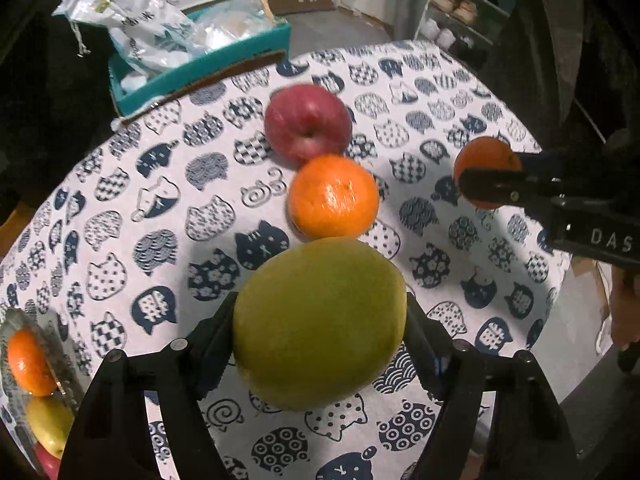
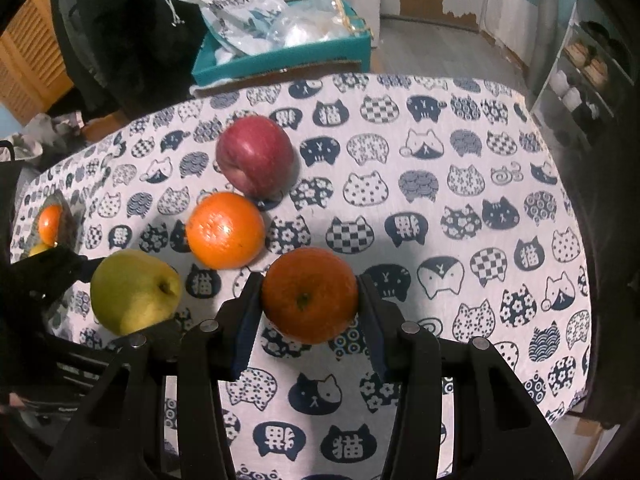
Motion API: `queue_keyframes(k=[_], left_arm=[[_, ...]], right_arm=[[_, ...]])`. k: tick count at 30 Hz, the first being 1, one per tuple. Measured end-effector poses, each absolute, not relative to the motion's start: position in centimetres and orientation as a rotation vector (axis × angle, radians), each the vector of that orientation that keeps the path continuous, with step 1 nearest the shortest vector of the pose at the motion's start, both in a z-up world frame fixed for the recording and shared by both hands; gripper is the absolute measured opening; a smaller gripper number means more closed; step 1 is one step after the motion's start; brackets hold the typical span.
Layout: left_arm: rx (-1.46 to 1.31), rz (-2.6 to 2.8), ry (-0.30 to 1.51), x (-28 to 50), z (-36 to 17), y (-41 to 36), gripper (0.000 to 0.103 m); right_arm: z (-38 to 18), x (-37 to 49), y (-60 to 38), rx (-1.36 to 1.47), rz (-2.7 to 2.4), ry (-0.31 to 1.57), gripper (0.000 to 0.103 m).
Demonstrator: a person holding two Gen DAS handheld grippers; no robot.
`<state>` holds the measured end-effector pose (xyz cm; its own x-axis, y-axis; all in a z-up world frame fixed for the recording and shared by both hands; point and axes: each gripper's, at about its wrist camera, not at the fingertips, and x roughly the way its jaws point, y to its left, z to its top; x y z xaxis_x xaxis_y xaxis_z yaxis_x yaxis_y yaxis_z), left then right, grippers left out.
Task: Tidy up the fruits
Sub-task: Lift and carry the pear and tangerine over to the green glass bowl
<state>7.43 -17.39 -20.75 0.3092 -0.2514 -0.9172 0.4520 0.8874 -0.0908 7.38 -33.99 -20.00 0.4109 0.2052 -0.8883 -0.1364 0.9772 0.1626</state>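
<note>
Cluttered room, counter (image 2: 460, 168) under a cat-print cloth, teal box (image 2: 280, 60) behind it. Left gripper (image 1: 320, 332) jaws clamped on a green pear (image 1: 320, 324), just in front of the loose orange (image 1: 334, 196); red apple (image 1: 308, 120) touches that orange on the far side. Right gripper (image 2: 310, 296) jaws clamped on a second orange (image 2: 310, 294), right of the loose one. Likely firm, moderately heavy, smooth-skinned and rollable; pear bruises, so grip across the widest middle. Glass bowl (image 1: 24, 320) with fruit sits far left of the loose orange.

wrist views, close, sharing tablecloth (image 1: 120, 208)
</note>
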Motion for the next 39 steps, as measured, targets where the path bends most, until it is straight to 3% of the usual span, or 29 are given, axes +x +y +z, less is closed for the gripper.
queue_keyframes(k=[22,39], left_arm=[[0.132,-0.416,0.941,5.5,-10.2,-14.0,0.078],[0.082,-0.376,0.846,3.7,-6.1,-9.2,0.078]], right_arm=[[-9.9,5.1,-30.3,0.016,0.310,0.874,0.045],[-4.8,4.1,-26.7,-0.012,0.378,0.774,0.046]])
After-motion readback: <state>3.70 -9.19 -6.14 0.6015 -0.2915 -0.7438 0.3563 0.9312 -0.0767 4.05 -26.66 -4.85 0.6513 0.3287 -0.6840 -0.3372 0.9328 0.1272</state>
